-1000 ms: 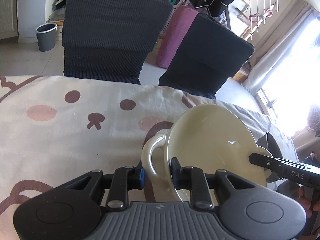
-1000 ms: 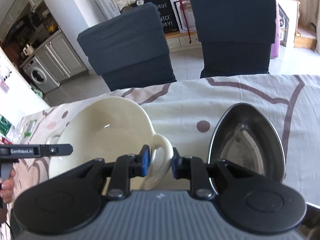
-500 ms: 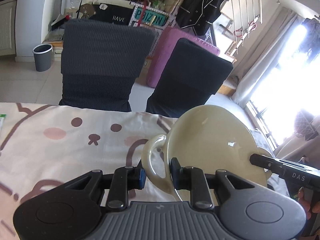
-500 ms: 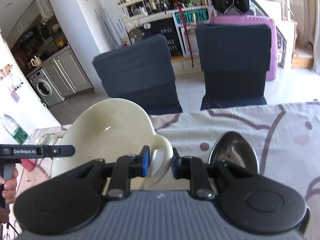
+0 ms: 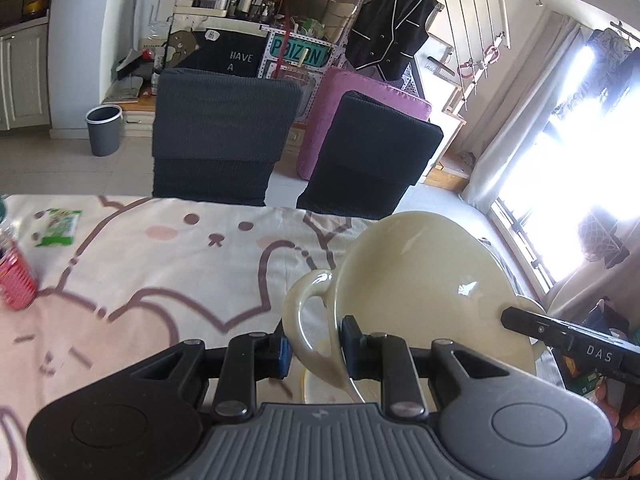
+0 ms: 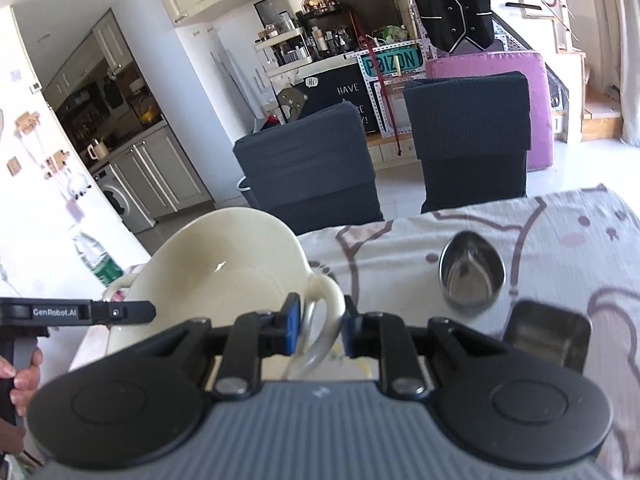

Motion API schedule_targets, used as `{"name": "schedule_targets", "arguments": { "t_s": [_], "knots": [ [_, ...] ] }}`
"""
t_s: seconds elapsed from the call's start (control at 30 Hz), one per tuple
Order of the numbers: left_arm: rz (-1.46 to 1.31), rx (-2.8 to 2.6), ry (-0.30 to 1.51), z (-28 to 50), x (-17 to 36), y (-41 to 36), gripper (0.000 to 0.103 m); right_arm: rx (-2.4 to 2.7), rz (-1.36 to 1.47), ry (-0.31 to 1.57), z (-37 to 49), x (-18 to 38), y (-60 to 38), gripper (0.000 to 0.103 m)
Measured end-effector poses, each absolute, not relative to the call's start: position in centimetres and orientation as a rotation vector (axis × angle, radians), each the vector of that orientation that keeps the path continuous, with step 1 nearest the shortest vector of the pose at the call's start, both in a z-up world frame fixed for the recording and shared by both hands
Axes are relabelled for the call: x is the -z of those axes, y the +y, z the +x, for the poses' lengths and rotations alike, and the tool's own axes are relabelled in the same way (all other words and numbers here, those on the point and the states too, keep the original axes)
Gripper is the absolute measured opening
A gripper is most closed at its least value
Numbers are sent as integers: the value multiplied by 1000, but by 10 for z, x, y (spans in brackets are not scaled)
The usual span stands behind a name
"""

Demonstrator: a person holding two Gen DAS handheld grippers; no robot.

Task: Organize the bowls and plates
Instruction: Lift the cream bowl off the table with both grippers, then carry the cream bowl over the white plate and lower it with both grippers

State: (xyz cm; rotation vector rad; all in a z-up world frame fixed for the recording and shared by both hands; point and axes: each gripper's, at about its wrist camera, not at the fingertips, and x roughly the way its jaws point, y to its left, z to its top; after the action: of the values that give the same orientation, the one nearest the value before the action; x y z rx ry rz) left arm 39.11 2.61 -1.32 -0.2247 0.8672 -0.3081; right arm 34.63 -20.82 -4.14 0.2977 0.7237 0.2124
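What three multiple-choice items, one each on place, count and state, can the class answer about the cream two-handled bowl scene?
1. Where is the round steel bowl?
A. on the cartoon-print tablecloth
B. on a chair
C. inside the cream bowl

2. How many dark fabric-covered chairs stand behind the table?
A. one
B. two
C. four

3. How is the cream two-handled bowl held?
A. by no gripper
B. by the left gripper only
C. by both grippers, the right gripper included

Key: 1 A, it sits on the cloth; 2 B, two backs show; 3 C, each clamps a handle.
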Motion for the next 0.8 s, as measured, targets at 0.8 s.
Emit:
{"name": "schedule_targets", "arguments": {
  "t_s": [0.8],
  "knots": [
    [-240, 245, 988, 261, 92, 38, 28, -197, 335, 883, 242, 98, -191, 24]
  ]
}}
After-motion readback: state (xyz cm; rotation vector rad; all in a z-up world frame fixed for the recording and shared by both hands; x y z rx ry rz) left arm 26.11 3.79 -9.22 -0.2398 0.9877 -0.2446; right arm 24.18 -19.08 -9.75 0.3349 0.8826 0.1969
